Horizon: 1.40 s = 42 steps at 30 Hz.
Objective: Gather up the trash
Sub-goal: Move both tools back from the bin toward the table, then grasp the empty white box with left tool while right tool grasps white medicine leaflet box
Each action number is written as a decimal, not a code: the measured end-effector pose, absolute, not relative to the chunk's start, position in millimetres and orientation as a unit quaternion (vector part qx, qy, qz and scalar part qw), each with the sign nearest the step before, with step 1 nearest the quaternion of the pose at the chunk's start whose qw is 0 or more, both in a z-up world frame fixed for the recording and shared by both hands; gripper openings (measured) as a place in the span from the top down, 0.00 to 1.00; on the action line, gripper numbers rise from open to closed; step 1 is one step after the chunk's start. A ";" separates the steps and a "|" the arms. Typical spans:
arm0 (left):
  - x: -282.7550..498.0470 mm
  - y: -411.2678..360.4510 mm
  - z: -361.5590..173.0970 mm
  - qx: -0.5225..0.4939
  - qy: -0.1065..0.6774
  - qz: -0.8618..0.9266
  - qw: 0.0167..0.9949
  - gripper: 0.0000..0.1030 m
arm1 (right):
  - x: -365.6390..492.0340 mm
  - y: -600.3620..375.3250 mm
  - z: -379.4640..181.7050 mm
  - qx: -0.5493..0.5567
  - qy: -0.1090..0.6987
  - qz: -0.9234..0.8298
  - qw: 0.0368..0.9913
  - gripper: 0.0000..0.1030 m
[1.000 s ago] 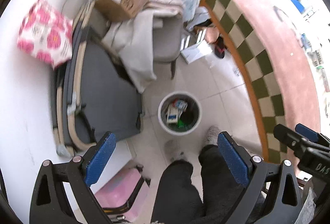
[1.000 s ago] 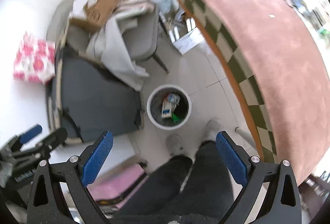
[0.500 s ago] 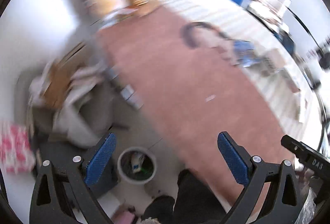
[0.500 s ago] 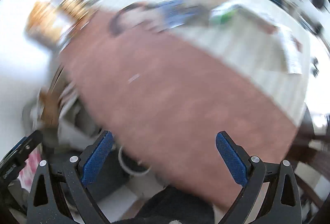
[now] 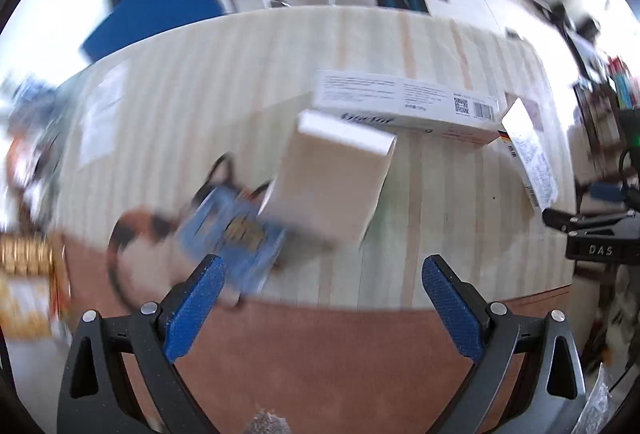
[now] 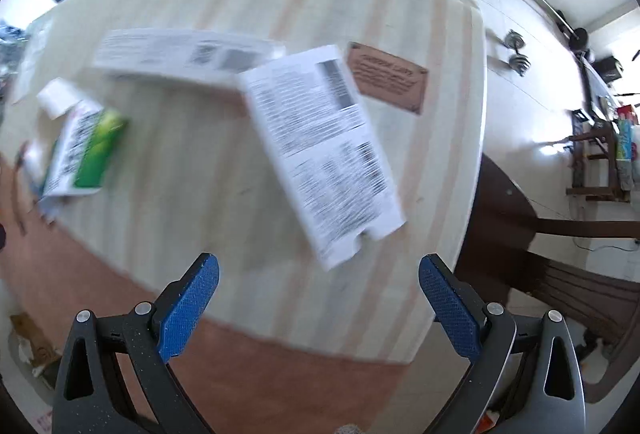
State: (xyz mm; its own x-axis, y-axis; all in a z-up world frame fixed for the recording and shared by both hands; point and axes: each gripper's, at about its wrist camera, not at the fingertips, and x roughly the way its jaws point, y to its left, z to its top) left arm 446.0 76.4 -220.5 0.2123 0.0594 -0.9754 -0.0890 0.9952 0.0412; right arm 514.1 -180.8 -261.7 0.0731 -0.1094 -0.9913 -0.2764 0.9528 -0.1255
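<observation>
My left gripper (image 5: 320, 298) is open and empty above the table's near edge. Just beyond it a plain white carton (image 5: 336, 178) stands on the striped tabletop (image 5: 200, 106), with a blue packet (image 5: 236, 230) to its left and a long white box (image 5: 404, 102) behind. My right gripper (image 6: 318, 298) is open and empty too. Ahead of it lies a flat white box with printed text (image 6: 320, 146), a long white box (image 6: 180, 54) behind, a green-and-white carton (image 6: 86, 150) at the left and a brown card (image 6: 386, 76) at the right. Motion blurs both views.
A reddish-brown cloth (image 5: 320, 354) covers the table's near part. The other gripper (image 5: 600, 234) shows at the right of the left wrist view. A dark wooden chair (image 6: 560, 274) stands past the table's right edge. Dumbbells (image 6: 518, 52) lie on the floor beyond.
Both grippers have swung up from the floor bin and the person's legs to the tabletop. The bin has left both views. Both stayed open.
</observation>
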 end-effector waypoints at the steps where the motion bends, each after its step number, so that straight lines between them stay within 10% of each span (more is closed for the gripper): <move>1: 460.5 74.2 -228.4 -0.001 0.635 0.037 0.772 0.02 | 521.7 -180.5 -268.2 -0.151 0.680 0.058 0.715 0.02; 18: 529.5 107.1 -276.9 0.004 0.687 0.024 0.726 0.02 | 583.5 -165.5 -332.3 -0.131 0.703 0.086 0.694 0.09; 23: 521.1 111.7 -271.5 -0.027 0.676 0.007 0.736 0.23 | 582.7 -165.7 -326.9 -0.122 0.694 0.083 0.705 0.19; 34: 452.8 92.0 -237.1 -0.078 0.639 0.064 0.763 0.25 | 548.0 -169.0 -290.4 -0.101 0.666 0.089 0.734 0.24; 36: 436.0 90.6 -229.3 -0.085 0.629 0.082 0.768 0.25 | 535.6 -166.1 -282.3 -0.100 0.658 0.089 0.741 0.30; 38: 418.5 96.0 -221.0 -0.101 0.618 0.096 0.774 0.25 | 521.6 -163.9 -277.0 -0.096 0.657 0.091 0.742 0.67; 42: 378.9 104.4 -215.4 -0.127 0.607 0.124 0.775 0.25 | 492.5 -154.6 -274.3 -0.084 0.671 0.117 0.728 0.66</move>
State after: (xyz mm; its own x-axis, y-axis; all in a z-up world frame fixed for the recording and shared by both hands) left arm 378.9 104.4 -215.4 0.2331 0.0379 -0.9717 -0.3464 0.9369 -0.0466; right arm 492.5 -154.6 -274.3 0.0730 0.0570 -0.9957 -0.2826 0.9586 0.0342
